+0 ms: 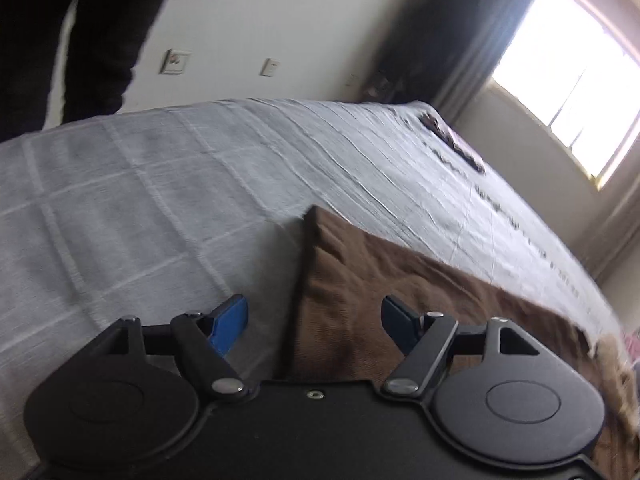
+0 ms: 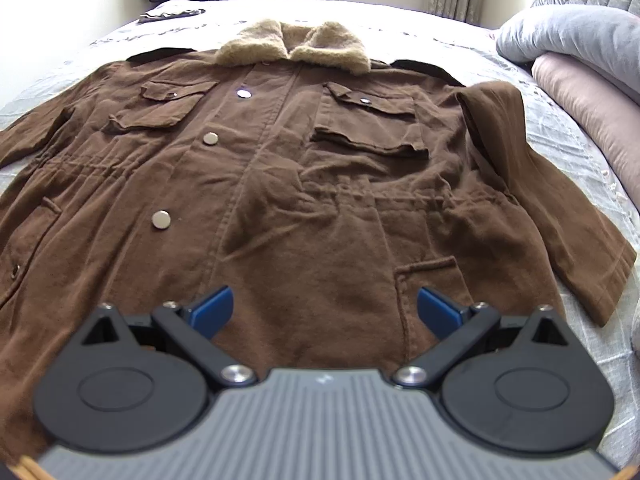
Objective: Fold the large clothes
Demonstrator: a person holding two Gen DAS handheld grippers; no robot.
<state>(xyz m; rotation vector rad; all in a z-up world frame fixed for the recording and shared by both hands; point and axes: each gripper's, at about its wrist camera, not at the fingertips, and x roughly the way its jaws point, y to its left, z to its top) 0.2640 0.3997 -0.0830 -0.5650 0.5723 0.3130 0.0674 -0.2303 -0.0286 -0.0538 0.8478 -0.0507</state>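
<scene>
**Coat flat on bed, both grippers open, no grasp yet**

The coat (image 2: 304, 184) lies front-up and spread across the bed (image 2: 560, 132), fur collar (image 2: 292, 46) at the far end, hem nearest the right camera. Its right-hand sleeve (image 2: 560, 200) lies angled out beside the body. A far sleeve edge or cuff corner (image 1: 360, 264) shows in the left view, resting on the grey bedspread.

The left gripper (image 1: 314, 320) has its fingers apart with nothing between them; it hovers low, straddling the coat edge, one finger over bedspread, one over cloth. The right gripper (image 2: 324, 312) is also spread wide and empty, above the lower front near the hip pocket (image 2: 432, 280). Contact with the cloth cannot be told in either view.

Judged stage: start of the fold, nothing folded yet.

Risks from here:
- Left gripper may pinch bedspread together with the coat, since the edge lies flat on it; the lift would drag the bedding.
- Thick fabric could slip out of a shallow bite, especially at a single-layer edge.
- Right gripper sits mid-panel, not on a hem or seam; closing there would bunch the front rather than lift it cleanly.
- Pillows (image 2: 580, 40) near the sleeve may snag a swung fold.
- Left view is motion-blurred, so edge position is uncertain.
</scene>
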